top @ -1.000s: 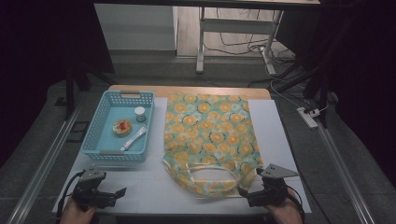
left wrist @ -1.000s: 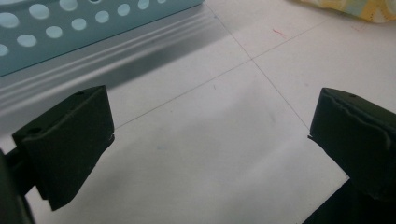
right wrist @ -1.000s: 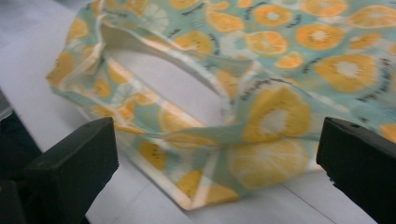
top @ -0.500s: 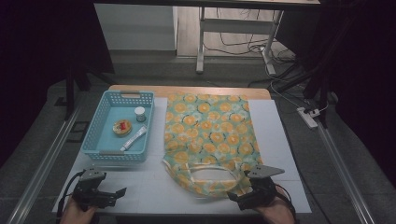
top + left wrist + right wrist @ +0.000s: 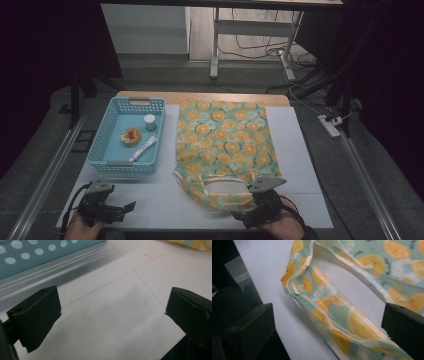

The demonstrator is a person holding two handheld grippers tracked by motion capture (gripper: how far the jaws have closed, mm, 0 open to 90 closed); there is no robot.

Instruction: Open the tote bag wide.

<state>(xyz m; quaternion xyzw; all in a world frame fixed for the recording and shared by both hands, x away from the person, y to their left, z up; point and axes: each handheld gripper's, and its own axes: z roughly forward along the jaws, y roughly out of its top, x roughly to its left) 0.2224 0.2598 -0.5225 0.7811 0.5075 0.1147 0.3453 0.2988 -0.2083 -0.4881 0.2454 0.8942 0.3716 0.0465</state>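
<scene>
While the flat fabric tote bag printed with orange citrus slices on pale green (image 5: 225, 145) lies spread on the white table cover (image 5: 305, 150), its handle end points toward the person's side. The right gripper (image 5: 250, 212) sits at that near edge, beside the looped handle (image 5: 220, 182). Seen from the right gripper view, its two black jaws stand wide apart with nothing clamped, and the bag's handle strap (image 5: 337, 315) runs across the gap between them, resting on the white surface. Whether either jaw touches the cloth cannot be told.

At the near left corner of the table, the left gripper (image 5: 122, 209) is well apart from the bag. Its own view shows both jaws spread open over bare white surface, holding nothing, with the perforated wall of the light blue plastic basket (image 5: 37, 252) just ahead.

From the high view, that basket (image 5: 102, 145) stands left of the bag, close beside it. Inside lie a small white-capped jar (image 5: 149, 121), a round red and yellow item (image 5: 131, 136) and a white tube (image 5: 143, 148), the tube lying at a slant nearest the person.
</scene>
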